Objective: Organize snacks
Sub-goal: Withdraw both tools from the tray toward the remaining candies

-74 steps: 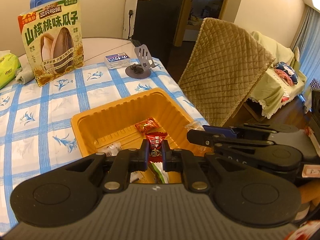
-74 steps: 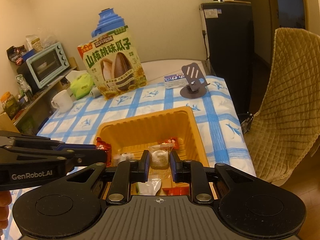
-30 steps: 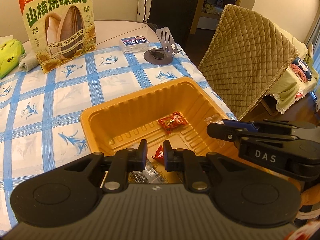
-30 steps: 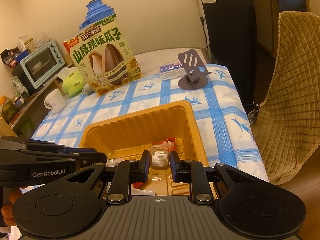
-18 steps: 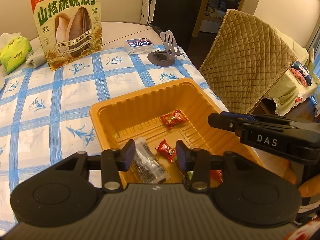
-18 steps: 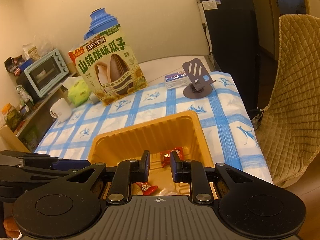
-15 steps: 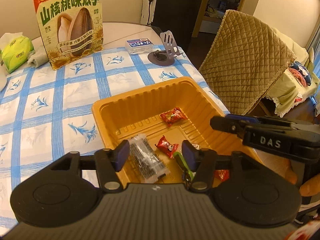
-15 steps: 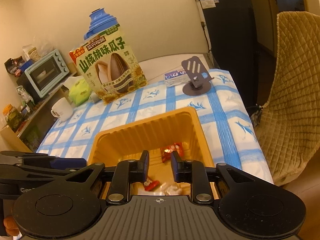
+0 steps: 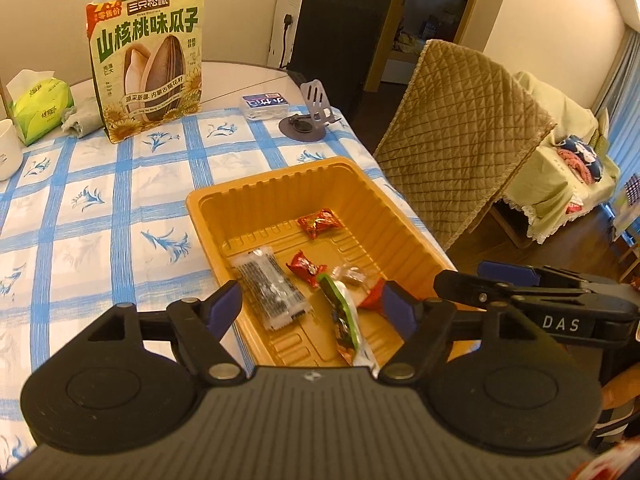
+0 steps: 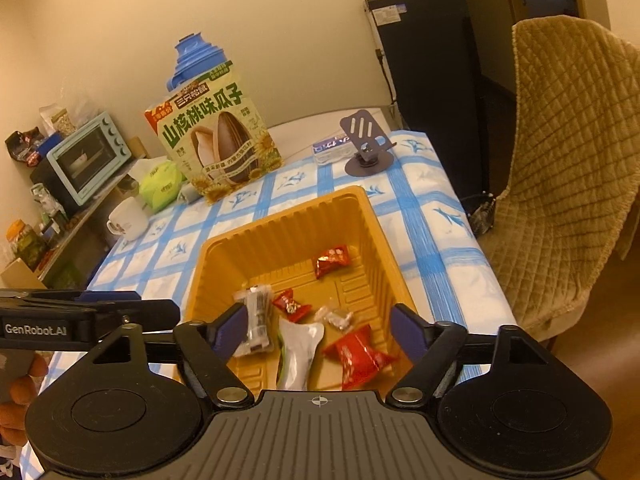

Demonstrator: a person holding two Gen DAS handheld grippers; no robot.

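Note:
An orange plastic tray (image 9: 280, 188) (image 10: 288, 216) stands on the checked tablecloth and holds several wrapped snacks: a red candy (image 9: 320, 222) (image 10: 332, 260), a smaller red candy (image 9: 306, 268) (image 10: 290, 304), a dark bar in clear wrap (image 9: 270, 292) (image 10: 256, 316), a clear-wrapped sweet (image 9: 350, 276) (image 10: 336, 318), a green and white packet (image 9: 346, 320) (image 10: 298, 354) and a red packet (image 10: 358, 356). My left gripper (image 9: 312, 306) is open and empty above the tray's near end. My right gripper (image 10: 316, 328) is open and empty above the same end.
A large sunflower-seed bag (image 9: 146, 60) (image 10: 216, 142) stands at the table's back, with a phone stand (image 9: 308, 116) (image 10: 366, 148), small box (image 9: 266, 104), tissue pack (image 9: 34, 108) and white mug (image 10: 128, 218). A quilted chair (image 9: 460, 132) (image 10: 568, 176) stands right of the table.
Both grippers let go of their snacks into the tray, opened wide and pulled back and up. The red candy and the clear-wrapped sweet now lie in the tray.

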